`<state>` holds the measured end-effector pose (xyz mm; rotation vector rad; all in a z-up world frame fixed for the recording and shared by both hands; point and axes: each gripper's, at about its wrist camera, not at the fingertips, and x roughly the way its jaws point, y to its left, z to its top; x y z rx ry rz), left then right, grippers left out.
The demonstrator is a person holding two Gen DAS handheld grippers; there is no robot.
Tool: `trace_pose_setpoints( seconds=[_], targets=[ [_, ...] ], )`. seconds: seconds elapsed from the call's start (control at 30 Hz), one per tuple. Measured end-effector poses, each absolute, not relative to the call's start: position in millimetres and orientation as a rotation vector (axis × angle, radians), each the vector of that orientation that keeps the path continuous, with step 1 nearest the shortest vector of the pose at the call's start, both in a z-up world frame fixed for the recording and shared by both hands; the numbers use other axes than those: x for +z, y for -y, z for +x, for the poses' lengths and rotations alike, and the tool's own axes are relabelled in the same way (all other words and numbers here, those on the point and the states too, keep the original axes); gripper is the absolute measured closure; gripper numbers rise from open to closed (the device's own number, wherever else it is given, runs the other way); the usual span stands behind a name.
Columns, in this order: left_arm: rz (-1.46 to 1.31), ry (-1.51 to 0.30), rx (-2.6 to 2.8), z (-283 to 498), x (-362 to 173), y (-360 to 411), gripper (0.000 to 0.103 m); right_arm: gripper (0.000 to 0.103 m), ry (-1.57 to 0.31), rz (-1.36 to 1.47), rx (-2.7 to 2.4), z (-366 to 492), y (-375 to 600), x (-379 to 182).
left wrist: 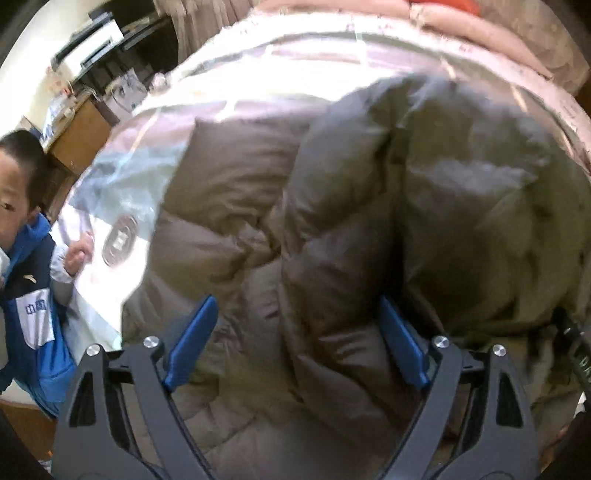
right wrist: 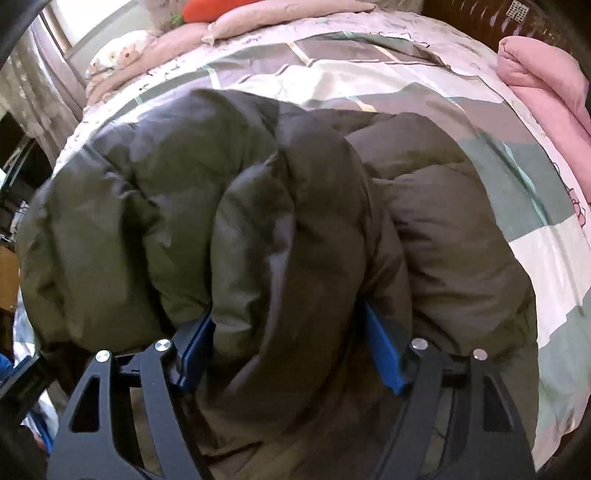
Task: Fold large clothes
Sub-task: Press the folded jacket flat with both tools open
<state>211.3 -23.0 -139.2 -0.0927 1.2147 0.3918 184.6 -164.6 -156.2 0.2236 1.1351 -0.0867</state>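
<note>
Kid point(left wrist: 26, 236) hanging out at the bed's point(right wrist: 546, 258) left edge. Left gripper point(left wrist: 295, 339) is spread wide over the brown puffer coat point(left wrist: 332, 221), gripping nothing. Right gripper point(right wrist: 288, 347) pinches a fat roll of it, probably to drag that fold across. Coat's piled mid-bed.

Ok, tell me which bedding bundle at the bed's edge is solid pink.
The rolled pink quilt at the bed's far right. The other bundle, along the head, is beige under an orange item.
</note>
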Motion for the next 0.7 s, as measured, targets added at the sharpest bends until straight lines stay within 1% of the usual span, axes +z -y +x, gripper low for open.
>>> trace_pose_setpoints(
  seconds=[0.13,0.2,0.27,0.37,0.5,0.53,0.57,0.6,0.7],
  targets=[
    [-0.113,-1.236,0.382,211.7,-139.2,16.4,0.015,0.028,-1.119,0.133,-0.102,183.9,152.0,-150.1],
    [-0.131,-1.219,0.380,209.4,-133.4,14.8,0.015,0.028,-1.095,0.104,-0.114,182.1,147.7,-147.7],
    [-0.168,-1.157,0.346,205.2,-121.5,14.1,0.015,0.028,-1.011,0.089,-0.124,180.5,144.1,-130.3],
    [-0.125,-1.117,0.335,206.6,-117.2,20.7,0.015,0.028,-0.934,0.009,-0.126,177.7,135.5,-115.9],
    [-0.176,-1.248,0.289,216.1,-147.5,16.7,0.015,0.028,-1.013,-0.023,-0.118,185.9,128.8,-136.7],
    [-0.202,-1.288,0.280,218.3,-157.8,13.8,0.012,0.028,-1.035,-0.020,-0.123,188.5,131.1,-142.9],
    [-0.205,-1.306,0.284,219.7,-163.2,11.9,0.010,0.028,-1.045,-0.021,-0.126,190.1,132.0,-146.3],
    [-0.208,-1.317,0.293,221.4,-167.2,8.5,0.007,0.025,-1.055,-0.023,-0.128,192.4,133.1,-148.7],
    [-0.245,-1.317,0.297,222.7,-164.5,2.6,0.008,0.024,-1.061,0.014,-0.129,195.1,136.2,-144.8]
  ],
)
